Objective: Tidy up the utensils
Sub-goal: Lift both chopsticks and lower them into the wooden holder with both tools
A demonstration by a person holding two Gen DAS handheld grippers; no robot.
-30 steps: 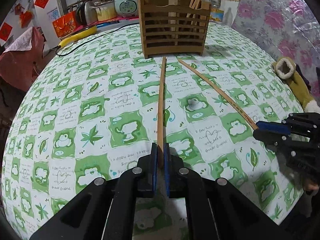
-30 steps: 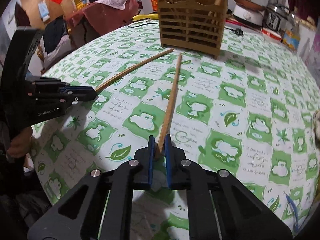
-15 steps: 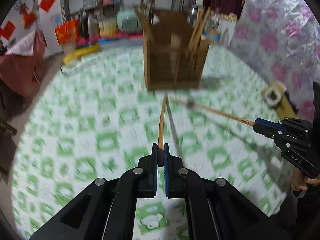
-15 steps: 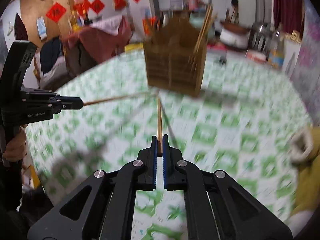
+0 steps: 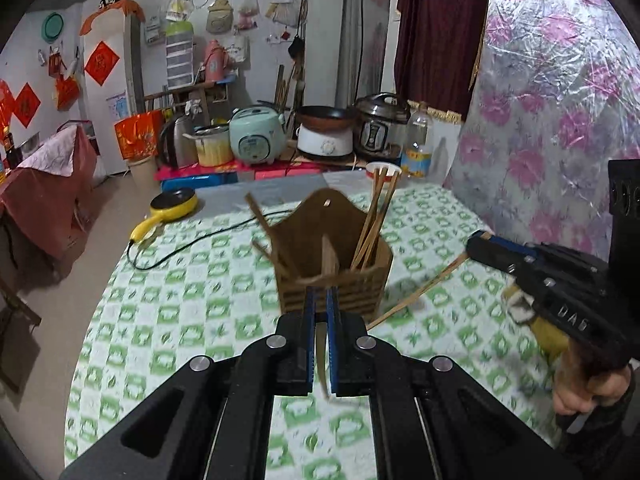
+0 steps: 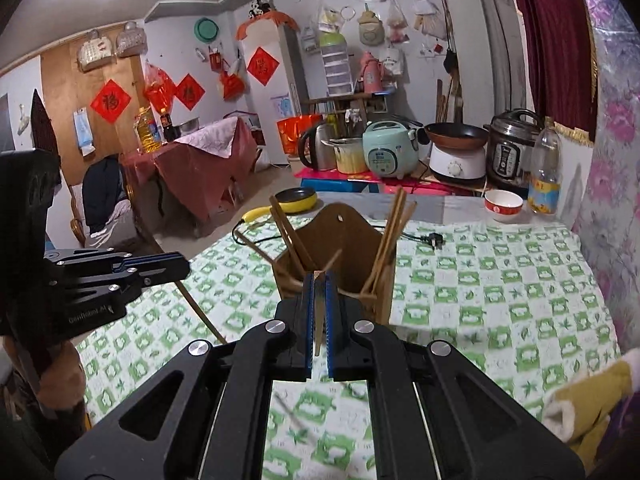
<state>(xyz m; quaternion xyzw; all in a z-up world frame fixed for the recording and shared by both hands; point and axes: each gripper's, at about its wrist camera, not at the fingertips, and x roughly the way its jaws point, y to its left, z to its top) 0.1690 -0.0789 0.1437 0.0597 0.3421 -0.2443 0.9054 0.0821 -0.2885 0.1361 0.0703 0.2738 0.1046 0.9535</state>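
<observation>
A brown slatted wooden holder (image 5: 336,276) with several chopsticks upright in it stands on the green-and-white tablecloth (image 5: 192,292). My left gripper (image 5: 320,294) is shut on one wooden chopstick (image 5: 320,346), held in the air in front of the holder. In the right wrist view the left gripper (image 6: 182,267) holds that chopstick (image 6: 200,312) slanting down towards the cloth. My right gripper (image 6: 319,280) is shut on a second chopstick (image 6: 317,320), also off the table before the holder (image 6: 344,240). From the left wrist view the right gripper (image 5: 474,245) carries its chopstick (image 5: 416,294) slanting down-left.
A yellow pan (image 5: 176,204) with a black cord lies at the table's far left. A bowl (image 6: 503,204) and a bottle (image 6: 545,168) stand at the far right. A yellow fleece-lined glove (image 6: 588,392) lies near right. Cookers (image 5: 256,136) line a bench beyond; floral sheeting (image 5: 560,100) rises at right.
Both grippers have risen from the table, each lifting its chopstick off the cloth. The holder now sits lower and closer in both views.
</observation>
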